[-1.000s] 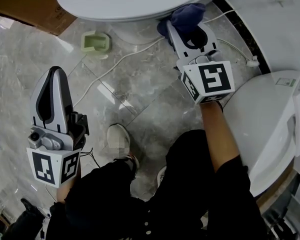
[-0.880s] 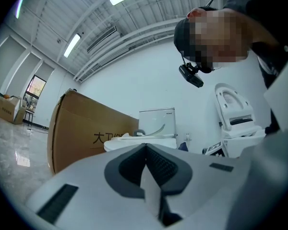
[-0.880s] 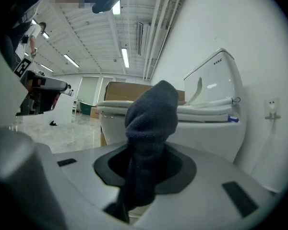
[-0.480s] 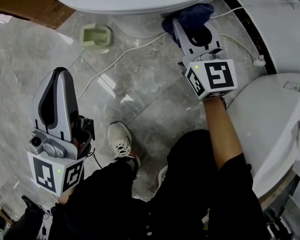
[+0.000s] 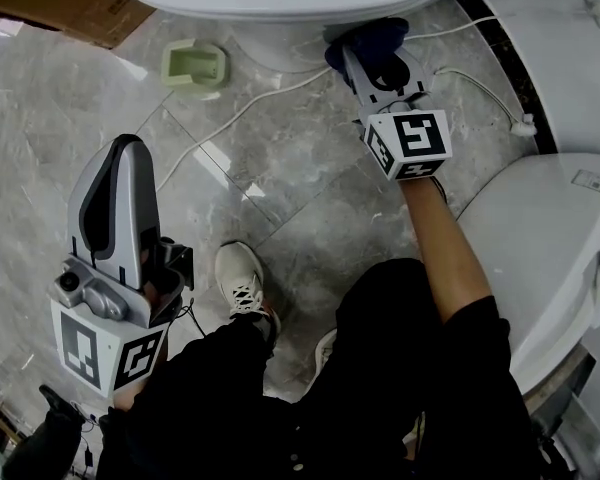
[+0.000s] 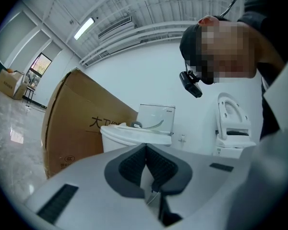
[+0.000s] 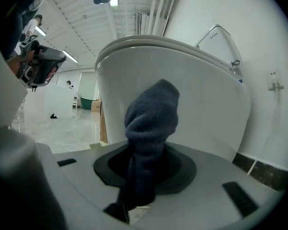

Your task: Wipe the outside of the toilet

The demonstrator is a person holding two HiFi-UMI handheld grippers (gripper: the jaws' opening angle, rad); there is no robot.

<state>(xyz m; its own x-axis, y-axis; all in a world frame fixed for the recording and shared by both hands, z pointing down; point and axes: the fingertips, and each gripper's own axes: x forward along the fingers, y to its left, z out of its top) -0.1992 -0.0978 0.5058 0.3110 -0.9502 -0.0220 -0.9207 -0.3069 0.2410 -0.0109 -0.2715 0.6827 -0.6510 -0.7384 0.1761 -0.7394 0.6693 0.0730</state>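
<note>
1. The right hand-held gripper [image 5: 372,53] has its jaws clamped on a dark blue cloth [image 7: 151,123]. The bunched end is up against the lower front of the toilet [image 7: 182,95] bowl, under the rim.
2. To do this stroke well, I'd press the wad flat on the porcelain and sweep along the curve of the bowl, letting the cloth touch it, not the jaw tips.
3. The grip looks firm, but a long tail of cloth hangs down through the jaws. It could drag on the floor.
4. The left hand-held gripper [image 5: 120,183] is held back over the floor with its jaws closed together and nothing between them.
5. Watch the white cable [image 5: 240,118] that runs across the tiles right past the toilet base. A low sweep could snag it.
6. A small green holder [image 5: 193,68] sits on the floor near the base, and a cardboard box [image 5: 70,3] stands beyond.
7. A second toilet [image 5: 540,258] crowds the person's right side, so elbow room there is tight.
</note>
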